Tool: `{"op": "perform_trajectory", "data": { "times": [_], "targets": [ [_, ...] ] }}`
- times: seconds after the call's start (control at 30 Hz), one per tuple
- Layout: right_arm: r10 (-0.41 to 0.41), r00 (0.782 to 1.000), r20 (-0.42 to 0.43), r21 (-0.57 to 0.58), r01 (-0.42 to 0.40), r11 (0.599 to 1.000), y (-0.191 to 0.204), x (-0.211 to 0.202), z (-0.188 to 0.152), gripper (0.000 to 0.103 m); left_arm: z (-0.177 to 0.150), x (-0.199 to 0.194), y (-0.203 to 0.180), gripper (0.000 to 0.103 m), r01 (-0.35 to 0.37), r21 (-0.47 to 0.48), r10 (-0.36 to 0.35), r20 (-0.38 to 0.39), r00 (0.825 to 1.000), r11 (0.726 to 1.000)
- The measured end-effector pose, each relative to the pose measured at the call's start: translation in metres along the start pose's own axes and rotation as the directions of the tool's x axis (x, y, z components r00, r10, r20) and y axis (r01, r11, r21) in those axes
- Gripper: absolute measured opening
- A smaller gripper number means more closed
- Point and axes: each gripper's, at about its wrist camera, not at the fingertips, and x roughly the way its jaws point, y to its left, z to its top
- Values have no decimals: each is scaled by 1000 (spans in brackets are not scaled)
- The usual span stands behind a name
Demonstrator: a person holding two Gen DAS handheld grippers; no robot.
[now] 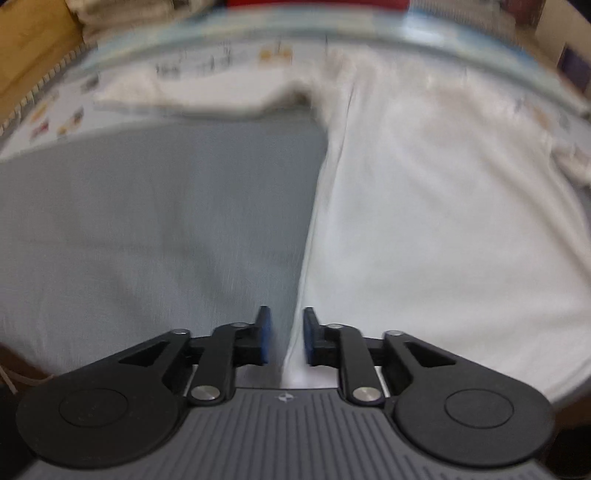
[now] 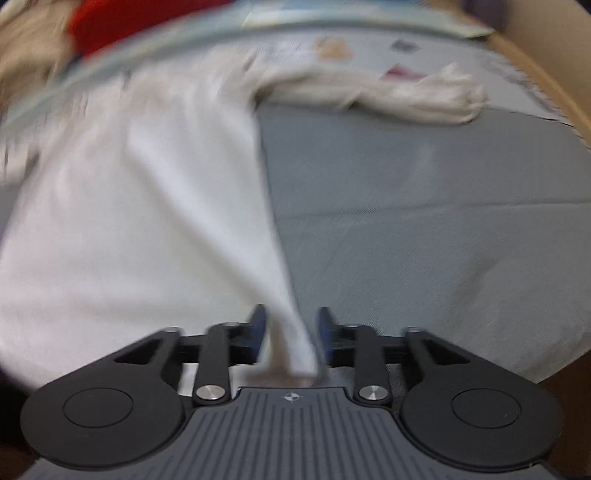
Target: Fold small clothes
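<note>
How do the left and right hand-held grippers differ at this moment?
The left hand-held gripper has its jaws narrower apart; the right hand-held gripper stands wider. The garment edge just reaches the left gap, while a thicker fold fills the right. Both are open, with blue pads.

Motion blur softens both views. White garment (image 1: 424, 221): its right side is cut off by the left wrist frame edge, its sleeve end (image 2: 443, 98) smeared. Printed cloth (image 1: 221, 61): pictures too blurred to identify. Red object (image 2: 122, 18): cropped at the top, identity unclear. Garment corner between the right gripper (image 2: 291, 332) fingers: contact indistinct.
</note>
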Motion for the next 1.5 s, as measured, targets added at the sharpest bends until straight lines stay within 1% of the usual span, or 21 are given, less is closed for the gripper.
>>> {"op": "perform_trajectory", "data": {
  "times": [0.07, 0.17, 0.3, 0.4, 0.43, 0.47, 0.5, 0.57, 0.6, 0.7, 0.77, 1.0, 1.1, 1.13, 1.17, 1.2, 1.3, 1.37, 1.4, 1.47, 1.5],
  "targets": [
    [17, 993, 119, 123, -32, 992, -20, -19, 14, 49, 5, -8, -12, 29, 33, 32, -35, 67, 997, 999],
    [10, 961, 275, 235, -77, 969, -45, -39, 39, 49, 8, -4, -36, 29, 103, 75, -109, 78, 991, 992],
    [-64, 928, 367, 303, -54, 952, -80, -38, 84, 49, 4, 10, -69, 29, 130, 147, -144, 84, 986, 980],
    [-112, 926, 360, 365, -30, 930, -112, -21, 115, 47, 7, 18, -84, 29, 145, 173, -160, 78, 984, 974],
    [-126, 930, 345, 390, -20, 921, -123, -12, 126, 45, 6, 19, -85, 29, 145, 179, -161, 73, 984, 973],
    [-125, 934, 334, 408, -23, 913, -133, -6, 132, 37, 5, 22, -85, 28, 142, 185, -155, 60, 986, 973],
    [-116, 938, 326, 423, -35, 905, -144, 4, 141, 31, 8, 30, -87, 25, 137, 189, -146, 34, 989, 972],
    [-120, 940, 319, 442, -36, 896, -159, 21, 157, 28, 5, 47, -90, 20, 113, 211, -101, -63, 993, 971],
    [-124, 939, 320, 450, -36, 892, -166, 29, 164, 28, 0, 57, -91, 20, 96, 224, -73, -113, 991, 970],
    [-133, 939, 317, 496, -45, 867, -195, 57, 186, 28, -5, 58, -100, 17, 78, 290, -53, -91, 994, 954],
    [-131, 943, 306, 550, -63, 833, -217, 77, 199, 30, -8, 60, -104, 17, 76, 318, -53, -82, 995, 945],
    [-70, 955, 289, 660, -146, 737, -273, 144, 232, 36, -8, 64, -103, 17, 87, 318, -63, -87, 994, 944],
    [-66, 965, 255, 646, -120, 754, -281, 170, 247, 35, -6, 60, -99, 17, 96, 325, -69, -92, 993, 941],
    [-49, 971, 234, 635, -114, 764, -282, 177, 252, 31, -6, 61, -98, 17, 100, 322, -73, -95, 993, 941],
    [-54, 978, 200, 616, -83, 783, -279, 182, 257, 18, -6, 61, -97, 17, 102, 320, -75, -96, 993, 942],
    [-68, 980, 188, 597, -59, 800, -276, 184, 262, 13, -5, 61, -97, 17, 104, 321, -76, -97, 992, 942],
    [-48, 973, 227, 564, -91, 820, -269, 181, 276, 9, -5, 61, -98, 17, 105, 328, -77, -97, 992, 939],
    [-48, 953, 299, 565, -136, 814, -269, 168, 284, 9, -4, 61, -98, 17, 105, 332, -76, -99, 992, 937],
    [-50, 922, 384, 572, -195, 797, -271, 155, 285, 8, -4, 61, -98, 17, 106, 334, -77, -100, 992, 936],
    [-120, 817, 564, 589, -296, 751, -276, 122, 278, 8, -5, 61, -99, 17, 107, 341, -78, -99, 992, 934],
    [-189, 753, 630, 604, -323, 729, -279, 103, 271, 8, -5, 61, -99, 17, 108, 343, -79, -98, 992, 933]
  ]
}}
